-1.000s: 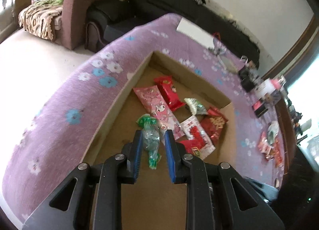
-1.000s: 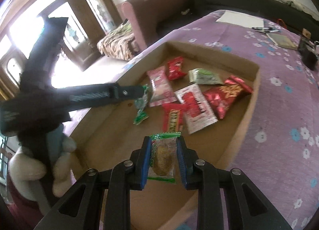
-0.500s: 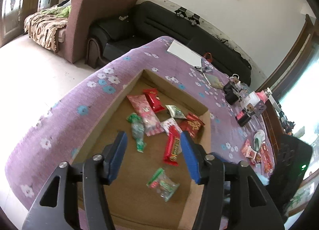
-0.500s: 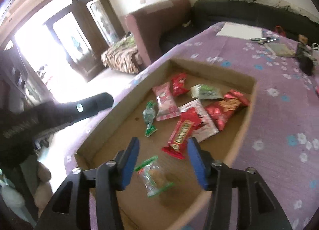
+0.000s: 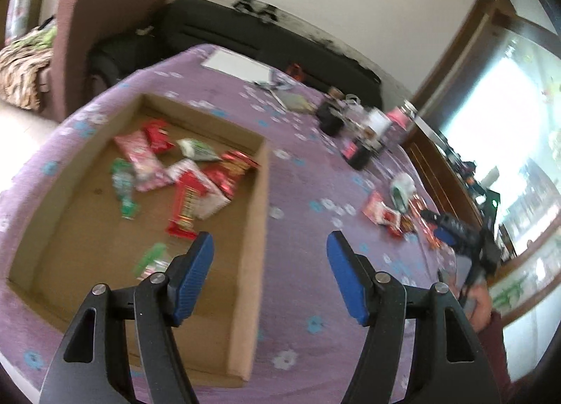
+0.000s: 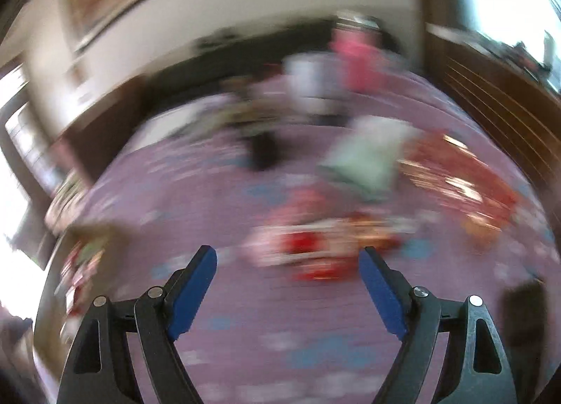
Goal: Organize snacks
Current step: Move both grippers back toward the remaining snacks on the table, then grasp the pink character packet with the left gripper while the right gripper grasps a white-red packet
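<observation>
left wrist view: the left gripper (image 5: 268,250) is seen above the right wall of a shallow cardboard tray (image 5: 257,214), its blue-padded fingers (image 5: 194,278) spread wide with nothing between them. the tray rests on a purple flowered tablecloth (image 5: 301,165). inside the tray, a cluster of snack packets is shown: a pink packet (image 5: 140,162), a red bar wrapper (image 5: 186,206), a green twisted candy (image 5: 122,186) and, nearest the gripper, a clear green-edged packet (image 5: 152,260). further loose snacks (image 5: 382,214) are seen on the cloth well to the right of the tray, near the right gripper (image 5: 452,228), which is viewed from the side.

right wrist view: the picture is heavily blurred. the right gripper (image 6: 287,278) is shown with its fingers (image 6: 382,299) wide apart and empty, above the tablecloth (image 6: 245,327). just beyond the fingertips, red and pink snack packets (image 6: 315,246) lie on the cloth; a pale green packet (image 6: 364,162) and a red packet (image 6: 459,172) lie farther off.
</observation>
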The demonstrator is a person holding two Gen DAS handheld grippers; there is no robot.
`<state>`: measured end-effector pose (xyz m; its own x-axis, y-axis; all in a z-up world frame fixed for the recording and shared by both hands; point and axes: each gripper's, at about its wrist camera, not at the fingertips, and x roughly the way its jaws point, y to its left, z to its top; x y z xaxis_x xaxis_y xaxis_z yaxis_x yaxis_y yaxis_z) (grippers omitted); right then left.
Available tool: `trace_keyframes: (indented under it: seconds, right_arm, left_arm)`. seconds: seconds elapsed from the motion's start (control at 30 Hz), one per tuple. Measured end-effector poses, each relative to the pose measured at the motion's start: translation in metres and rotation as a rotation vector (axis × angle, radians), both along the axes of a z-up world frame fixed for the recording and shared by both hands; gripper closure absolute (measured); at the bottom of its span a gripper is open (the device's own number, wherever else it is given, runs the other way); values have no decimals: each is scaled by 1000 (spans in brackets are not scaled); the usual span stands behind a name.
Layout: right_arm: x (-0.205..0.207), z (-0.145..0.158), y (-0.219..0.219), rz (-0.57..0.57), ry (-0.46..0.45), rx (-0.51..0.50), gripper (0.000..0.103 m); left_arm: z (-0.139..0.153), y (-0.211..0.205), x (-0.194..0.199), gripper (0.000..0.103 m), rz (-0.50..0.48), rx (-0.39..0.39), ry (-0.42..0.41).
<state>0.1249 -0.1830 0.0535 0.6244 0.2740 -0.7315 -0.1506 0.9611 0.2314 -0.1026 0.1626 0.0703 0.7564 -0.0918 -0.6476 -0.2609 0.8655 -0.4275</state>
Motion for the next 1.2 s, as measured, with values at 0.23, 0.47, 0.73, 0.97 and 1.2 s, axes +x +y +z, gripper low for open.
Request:
trace_keyframes:
  seconds: [0.23, 0.47, 0.73, 0.97, 1.2]
  right_arm:
    - [32, -12, 1, 28, 58, -20, 32]
    - [80, -36, 64, 80, 53, -179, 39]
    - [42, -57, 108, 299, 157, -193, 79]
    - [-31, -13, 65, 380, 69, -35, 70]
    - [-28, -20, 13, 209, 76, -69, 53]
  left_arm:
    - [-6, -26, 12, 37, -53, 13, 50]
    - [-4, -30, 7, 37, -53, 25, 58]
    - [-9, -31, 11, 37, -67, 28, 69]
    - [-18, -49, 19, 37, -128, 24, 92]
    - [-21, -82, 27, 37, -213, 78, 112]
